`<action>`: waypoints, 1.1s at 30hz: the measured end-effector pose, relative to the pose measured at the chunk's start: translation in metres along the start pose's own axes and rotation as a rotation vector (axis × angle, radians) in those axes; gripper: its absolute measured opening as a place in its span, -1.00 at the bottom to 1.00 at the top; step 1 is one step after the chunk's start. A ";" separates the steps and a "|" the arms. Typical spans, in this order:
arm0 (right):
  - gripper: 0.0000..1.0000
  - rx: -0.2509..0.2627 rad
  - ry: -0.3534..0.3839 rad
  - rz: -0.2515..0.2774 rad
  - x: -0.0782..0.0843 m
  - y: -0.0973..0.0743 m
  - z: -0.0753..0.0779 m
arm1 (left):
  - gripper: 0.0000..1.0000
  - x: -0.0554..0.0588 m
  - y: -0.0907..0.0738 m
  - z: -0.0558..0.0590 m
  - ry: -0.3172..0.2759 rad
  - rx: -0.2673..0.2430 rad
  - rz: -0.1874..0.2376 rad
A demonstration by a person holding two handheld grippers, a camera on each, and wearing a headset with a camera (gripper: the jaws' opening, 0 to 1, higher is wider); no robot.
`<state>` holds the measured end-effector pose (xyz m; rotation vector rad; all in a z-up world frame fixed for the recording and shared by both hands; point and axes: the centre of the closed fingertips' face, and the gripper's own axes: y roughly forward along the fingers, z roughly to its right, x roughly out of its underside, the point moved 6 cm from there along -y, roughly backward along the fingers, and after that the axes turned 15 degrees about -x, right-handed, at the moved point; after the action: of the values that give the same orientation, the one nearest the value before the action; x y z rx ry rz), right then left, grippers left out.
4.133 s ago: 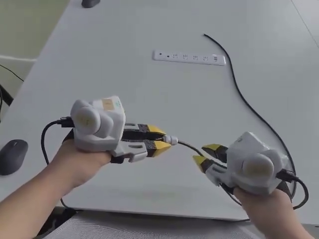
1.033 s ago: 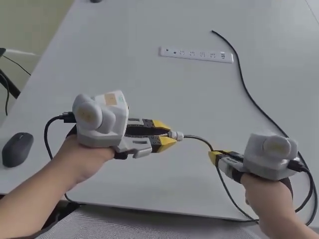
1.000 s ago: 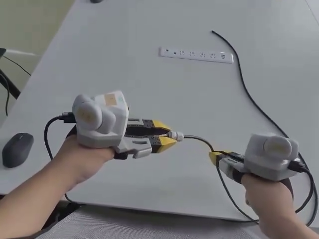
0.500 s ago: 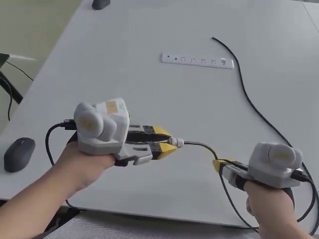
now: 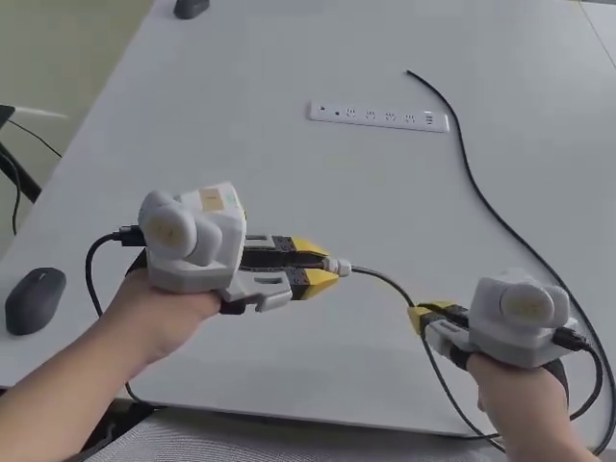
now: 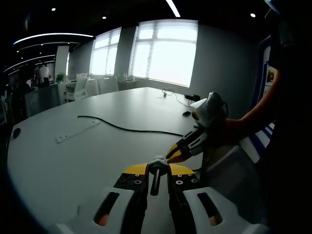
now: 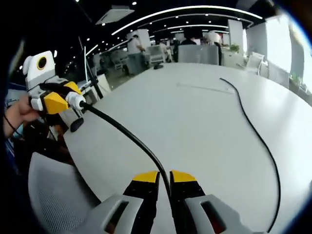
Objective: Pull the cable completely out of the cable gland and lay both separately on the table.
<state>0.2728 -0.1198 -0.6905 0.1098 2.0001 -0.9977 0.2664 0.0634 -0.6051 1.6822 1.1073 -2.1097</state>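
My left gripper [image 5: 325, 270] is shut on a small white cable gland [image 5: 338, 267], whose grey tip pokes out between the yellow jaw tips [image 6: 158, 165]. A thin black cable [image 5: 382, 281] runs from the gland down and right to my right gripper [image 5: 421, 315], which is shut on it. In the right gripper view the cable [image 7: 127, 135] rises from between the yellow fingers [image 7: 146, 177] to the gland [image 7: 74, 100] held by the left gripper at upper left. Both grippers hover above the white table's [image 5: 250, 144] near edge.
A white power strip [image 5: 378, 115] lies in the middle of the table, with a long black cord [image 5: 481, 197] curving past it toward the right edge. A dark mouse [image 5: 33, 298] sits at the left edge. A second dark object [image 5: 192, 8] lies at the far end.
My right gripper went from open beside the cable to shut on it and drew right, away from the left gripper. More cable now shows between the two.
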 end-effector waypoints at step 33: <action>-0.88 -0.182 -0.772 -0.044 -0.066 0.009 -0.084 | -0.71 0.001 -0.002 0.006 -0.011 0.008 -0.007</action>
<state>0.2611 -0.0382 -0.6228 -0.3699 1.3674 -0.7235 0.2608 0.0612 -0.6045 1.6708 1.1047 -2.1281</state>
